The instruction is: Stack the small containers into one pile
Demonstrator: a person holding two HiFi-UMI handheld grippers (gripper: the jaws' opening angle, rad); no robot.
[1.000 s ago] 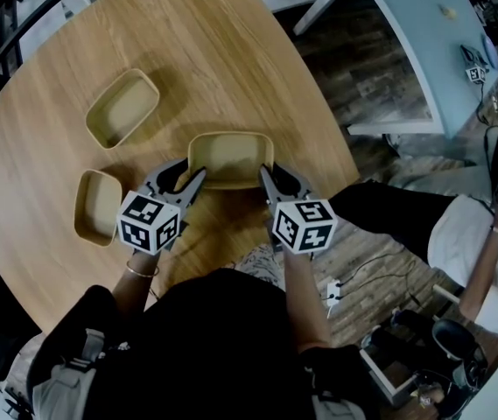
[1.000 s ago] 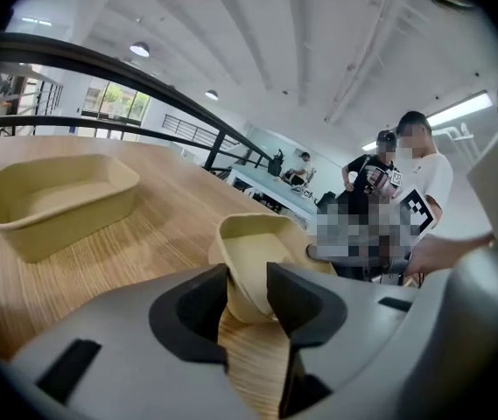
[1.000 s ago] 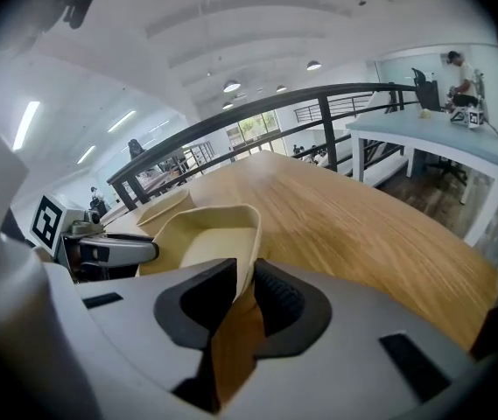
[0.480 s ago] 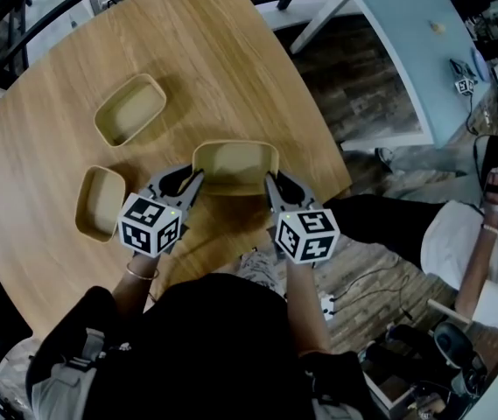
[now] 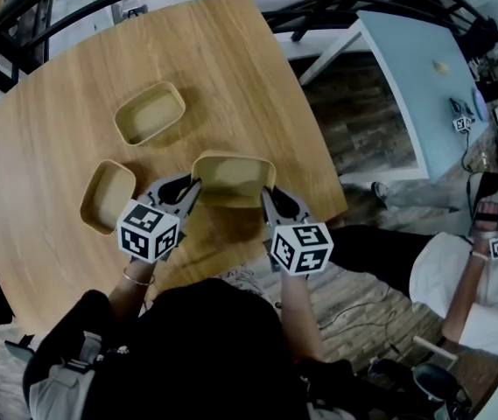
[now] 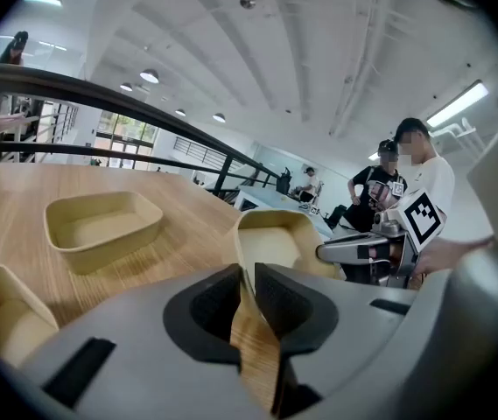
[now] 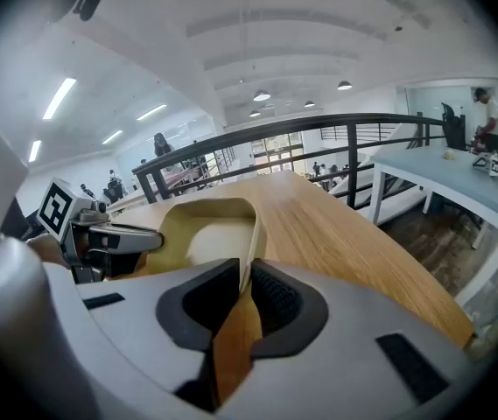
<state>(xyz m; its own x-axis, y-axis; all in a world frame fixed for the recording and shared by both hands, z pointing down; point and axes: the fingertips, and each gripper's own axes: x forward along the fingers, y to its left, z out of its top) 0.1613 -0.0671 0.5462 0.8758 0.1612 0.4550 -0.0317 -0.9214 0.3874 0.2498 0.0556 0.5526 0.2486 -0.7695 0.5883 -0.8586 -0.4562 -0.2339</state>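
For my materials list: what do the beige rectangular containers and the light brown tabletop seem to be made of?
Each beige rectangular container: probably matte moulded plastic or plant-fibre blend; thin walls, rounded corners, even colour, no gloss. Light brown tabletop: wood or wood-pattern laminate, satin finish; long parallel grain lines. Which, I cannot tell.
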